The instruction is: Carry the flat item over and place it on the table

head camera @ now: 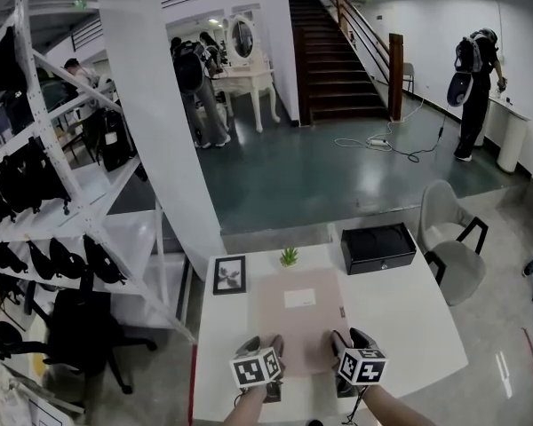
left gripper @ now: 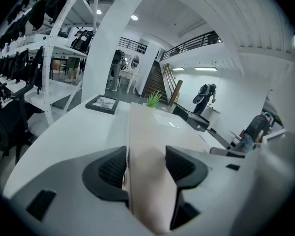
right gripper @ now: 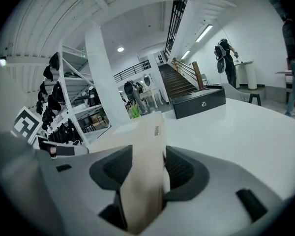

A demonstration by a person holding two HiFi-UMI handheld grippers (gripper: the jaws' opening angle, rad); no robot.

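1. The left gripper is clamped on the near edge of the flat mat, towards its near left corner. Its two dark jaws press the pale beige sheet from both sides.
2. The right gripper is likewise clenched on the mat's near edge, towards the near right corner, with the sheet pinched between its jaws. The two grippers sit side by side at the near edge of the white table.
3. The mat runs from the jaws away over the middle of the table, its far part lying flat on the top. A small white rectangle lies on it near its centre, and a small tag sits at its right edge.
4. A black picture frame lies just beside the mat's far left corner.
5. A small green plant stands at the table's far edge, just beyond the mat.
6. A black box rests on the far right corner of the table, apart from the mat.
7. A pale chair stands just off the table's right side. A white shelving rack hung with dark bags stands to the left.
8. Beyond a white pillar lies a dark floor with a staircase, and a person stands at the far right wall.
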